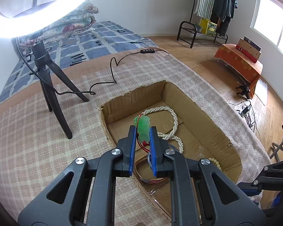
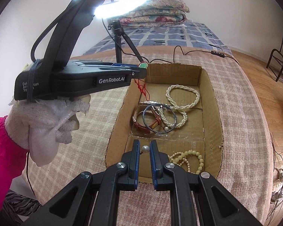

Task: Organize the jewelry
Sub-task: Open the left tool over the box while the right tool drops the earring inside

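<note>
My left gripper (image 1: 143, 130) is shut on a green jade pendant (image 1: 143, 130) with a red cord, held above the open cardboard box (image 1: 181, 96). In the right wrist view the left gripper (image 2: 142, 69) hovers over the box's far left corner (image 2: 213, 94), the pendant (image 2: 143, 65) at its tip and the cord hanging down. My right gripper (image 2: 143, 146) is shut on a pearl earring (image 2: 145, 148) above the box's near edge. Inside lie a white pearl necklace (image 2: 181, 105), a silver bangle (image 2: 159, 118), a red-strap watch (image 2: 141, 126) and a cream bead bracelet (image 2: 192, 158).
The box sits on a plaid-covered table (image 2: 235, 113). A ring light on a black tripod (image 1: 51, 86) stands at the box's far left, its cable (image 1: 113, 71) trailing across the cloth. A bed with folded quilts (image 2: 156, 11) lies behind. A clothes rack (image 1: 213, 9) stands far right.
</note>
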Tool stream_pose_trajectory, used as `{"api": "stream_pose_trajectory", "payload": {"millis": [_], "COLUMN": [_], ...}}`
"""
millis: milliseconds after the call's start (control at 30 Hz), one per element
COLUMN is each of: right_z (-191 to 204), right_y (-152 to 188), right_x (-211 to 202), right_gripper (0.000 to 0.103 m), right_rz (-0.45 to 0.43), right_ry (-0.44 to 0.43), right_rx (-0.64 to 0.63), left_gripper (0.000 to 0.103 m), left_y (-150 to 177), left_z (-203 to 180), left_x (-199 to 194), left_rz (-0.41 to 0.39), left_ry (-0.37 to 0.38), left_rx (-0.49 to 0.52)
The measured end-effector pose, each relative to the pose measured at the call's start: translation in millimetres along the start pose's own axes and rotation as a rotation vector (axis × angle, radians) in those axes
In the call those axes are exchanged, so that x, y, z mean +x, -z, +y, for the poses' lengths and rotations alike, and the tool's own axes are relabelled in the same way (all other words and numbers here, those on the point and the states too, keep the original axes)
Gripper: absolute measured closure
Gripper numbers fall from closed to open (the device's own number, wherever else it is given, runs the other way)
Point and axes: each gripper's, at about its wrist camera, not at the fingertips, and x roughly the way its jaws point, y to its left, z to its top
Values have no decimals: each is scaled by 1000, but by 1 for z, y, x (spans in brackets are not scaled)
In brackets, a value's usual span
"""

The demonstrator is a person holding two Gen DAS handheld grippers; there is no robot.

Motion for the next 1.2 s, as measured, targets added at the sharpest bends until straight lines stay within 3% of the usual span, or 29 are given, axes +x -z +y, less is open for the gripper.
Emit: {"api": "stream_pose_trajectory", "payload": {"millis": [67, 133, 167, 233, 433, 533, 733, 1200], "right_z": [3, 7, 9, 11, 16, 20, 23, 38], "right_y": [0, 1, 1, 1, 2, 2, 2, 6], "right_x": [-1, -3, -4, -5, -8, -10, -14, -52], "right_gripper": [78, 69, 66, 56, 26, 15, 8, 8], "right_rz": [-4, -18, -20, -25, -53, -72, -96, -169], "right_ry": [2, 10, 12, 15, 32, 59, 90, 111], "right_rx": [-11, -26, -36, -48, -74, -91, -97, -79], "left_gripper": [91, 88, 81, 52, 27, 24, 24, 23], "left_y": [-1, -2, -3, -4, -7, -8, -8, 11], "left_z": [-1, 0, 0, 0, -1, -1, -3, 8], "left_x": [-1, -3, -4, -9, -18, -20, -27, -95], "left_rz": [3, -1, -2, -16, -46, -48, -62, -117], "left_ry": [-4, -8, -11, -7, -21, -28, -39, -90], "left_rx": [5, 6, 4, -3, 2, -3, 1, 1]}}
